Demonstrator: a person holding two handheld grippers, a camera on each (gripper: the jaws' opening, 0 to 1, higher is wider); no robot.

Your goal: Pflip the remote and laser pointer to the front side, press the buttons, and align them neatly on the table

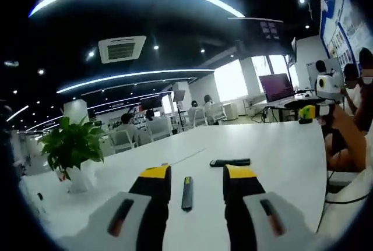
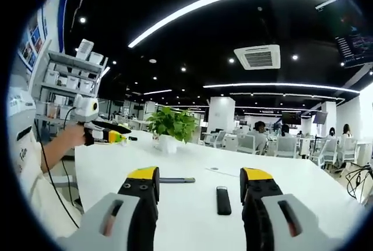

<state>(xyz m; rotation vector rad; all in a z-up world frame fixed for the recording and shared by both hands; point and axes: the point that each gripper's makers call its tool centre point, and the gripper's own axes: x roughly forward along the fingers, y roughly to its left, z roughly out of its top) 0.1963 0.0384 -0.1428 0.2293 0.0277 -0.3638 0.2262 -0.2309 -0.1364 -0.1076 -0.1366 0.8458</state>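
Left gripper view: the left tool (image 1: 197,182) stands open above the white desk (image 1: 280,146), nothing between its yellow-tipped jaws. A slim dark laser pointer (image 1: 187,193) lies on the desk in the gap between the jaws, lengthwise along them. Just beyond, the black remote (image 1: 230,162) lies crosswise, apart from the pointer. A potted plant (image 1: 71,146) stands at the desk's left edge. At far right a person's hand holds the other tool (image 1: 319,108) raised.

Right gripper view: the right tool (image 2: 200,184) is likewise open and empty. The remote (image 2: 223,200) lies between its jaws; the laser pointer (image 2: 176,180) lies crosswise just beyond the left jaw. The plant (image 2: 170,126) stands farther back. Wall posters carry writing too blurred to read.
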